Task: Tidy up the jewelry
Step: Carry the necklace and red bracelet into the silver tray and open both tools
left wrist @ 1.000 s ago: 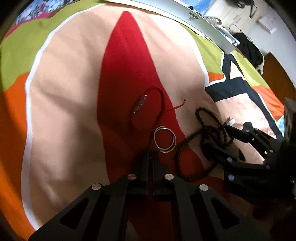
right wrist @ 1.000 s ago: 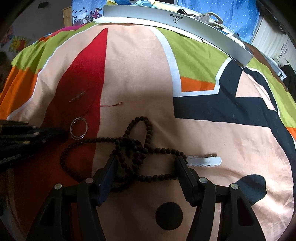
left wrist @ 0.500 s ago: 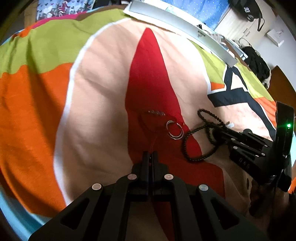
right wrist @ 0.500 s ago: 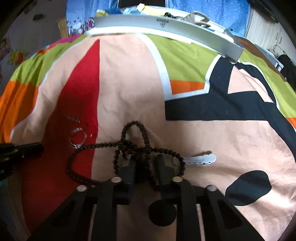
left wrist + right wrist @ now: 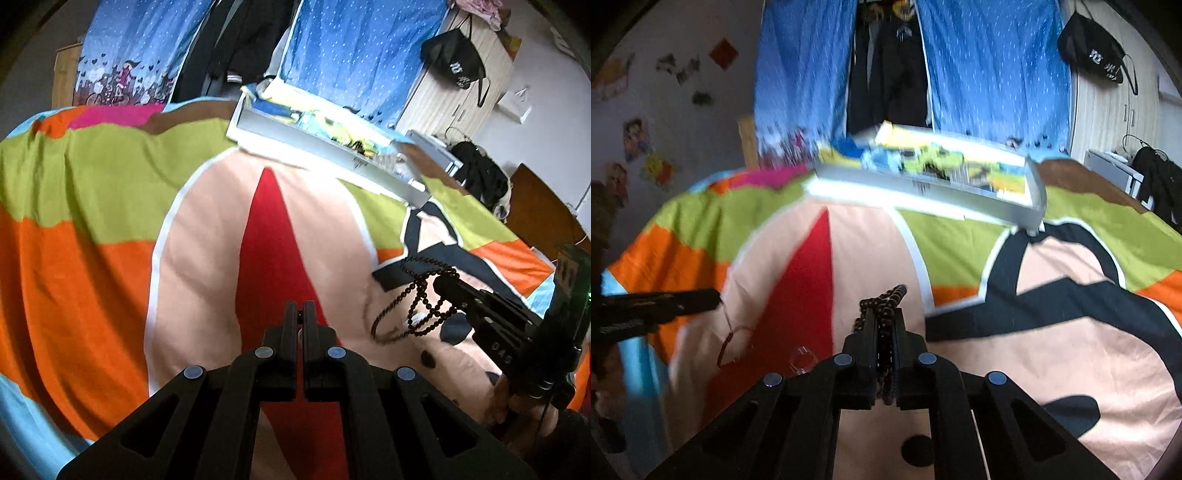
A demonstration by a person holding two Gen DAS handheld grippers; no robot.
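Above the patchwork bedspread (image 5: pixel 1052 343), right claw (image 5: pixel 885 325) clamped on dark bead necklace (image 5: pixel 886 299), loops dangling clear of the fabric. Left claw (image 5: pixel 299 314) pinched tight on red cord (image 5: pixel 729 339), hanging at near left. Clear rings (image 5: pixel 801 360) lying on the bedspread beneath. Grey tray (image 5: pixel 923 188) at far edge.

Between the two grippers the bedspread (image 5: pixel 849 258) lies open and flat up to the grey tray (image 5: pixel 960 201), whose near wall bars the far side. A clear ring (image 5: pixel 802 359) sits on the cloth low between them. Dark beads (image 5: pixel 424 299) dangle beside the right gripper (image 5: pixel 885 325).
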